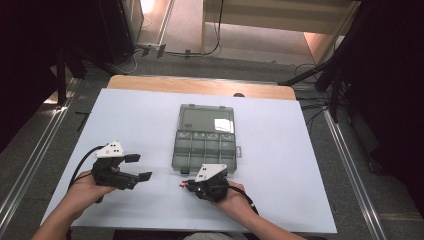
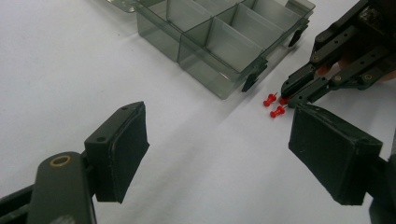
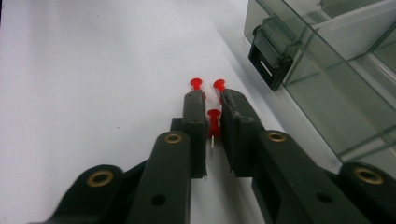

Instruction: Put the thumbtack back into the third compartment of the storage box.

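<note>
Three red push pins lie on the white table just in front of a smoky clear compartment box (image 1: 177, 150) whose lid is laid back. My right gripper (image 1: 184, 185) lies low on the table with its jaws almost together. One push pin (image 3: 214, 120) sits between its pads, its head touching both. Two more push pins (image 3: 196, 84) (image 3: 218, 85) lie at the jaw tips. The left gripper view has the right gripper (image 2: 286, 99) reaching the push pins (image 2: 277, 111) from the right. My left gripper (image 1: 140, 167) rests open at the table's left, nothing between its pads (image 2: 122, 149).
The box (image 2: 205, 71) has several small divided compartments along its front and black latches (image 3: 268, 58) on the front wall. The white sheet (image 1: 130, 125) covers a wooden tabletop. Dark stands and cables line the floor beyond the far edge.
</note>
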Demonstrator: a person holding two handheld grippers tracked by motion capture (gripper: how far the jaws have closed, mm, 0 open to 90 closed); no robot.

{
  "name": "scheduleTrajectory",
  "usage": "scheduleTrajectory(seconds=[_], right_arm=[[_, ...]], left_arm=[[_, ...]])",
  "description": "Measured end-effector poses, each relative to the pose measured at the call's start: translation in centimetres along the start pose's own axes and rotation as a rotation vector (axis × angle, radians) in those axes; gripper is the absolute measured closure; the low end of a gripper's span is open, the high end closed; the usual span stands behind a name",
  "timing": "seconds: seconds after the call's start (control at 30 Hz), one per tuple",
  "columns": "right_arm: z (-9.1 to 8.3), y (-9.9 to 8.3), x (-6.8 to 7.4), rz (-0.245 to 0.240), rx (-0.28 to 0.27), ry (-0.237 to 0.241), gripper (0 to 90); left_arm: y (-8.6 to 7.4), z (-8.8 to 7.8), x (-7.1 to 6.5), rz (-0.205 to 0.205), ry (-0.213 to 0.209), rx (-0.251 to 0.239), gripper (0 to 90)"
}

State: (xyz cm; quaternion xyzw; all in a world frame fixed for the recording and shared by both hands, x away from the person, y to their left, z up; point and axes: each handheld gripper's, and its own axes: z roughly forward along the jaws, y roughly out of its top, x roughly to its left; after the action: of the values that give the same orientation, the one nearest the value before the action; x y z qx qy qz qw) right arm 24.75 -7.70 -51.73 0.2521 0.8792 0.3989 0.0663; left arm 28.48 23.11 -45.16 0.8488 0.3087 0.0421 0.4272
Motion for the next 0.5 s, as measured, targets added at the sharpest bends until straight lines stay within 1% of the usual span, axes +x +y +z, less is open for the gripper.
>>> scheduleTrajectory(seconds=[0.2, 0.23, 0.4, 0.5], right_arm=[[0.00, -0.02, -0.07, 0.004, -0.001, 0.004, 83.6], [0.01, -0.01, -0.20, 0.010, -0.003, 0.014, 83.8], [-0.02, -0.02, -0.42, 0.028, -0.003, 0.029, 83.8], [-0.04, -0.04, -0.52, 0.029, -0.003, 0.035, 83.9]], left_arm=[[-0.02, 0.06, 0.00, 0.002, 0.002, 0.003, 19.2], [-0.02, 0.06, -0.02, 0.001, 0.002, 0.004, 19.2], [-0.08, 0.11, 0.03, 0.000, 0.000, 0.006, 19.2], [-0.06, 0.06, 0.03, 0.002, 0.001, 0.006, 19.2]])
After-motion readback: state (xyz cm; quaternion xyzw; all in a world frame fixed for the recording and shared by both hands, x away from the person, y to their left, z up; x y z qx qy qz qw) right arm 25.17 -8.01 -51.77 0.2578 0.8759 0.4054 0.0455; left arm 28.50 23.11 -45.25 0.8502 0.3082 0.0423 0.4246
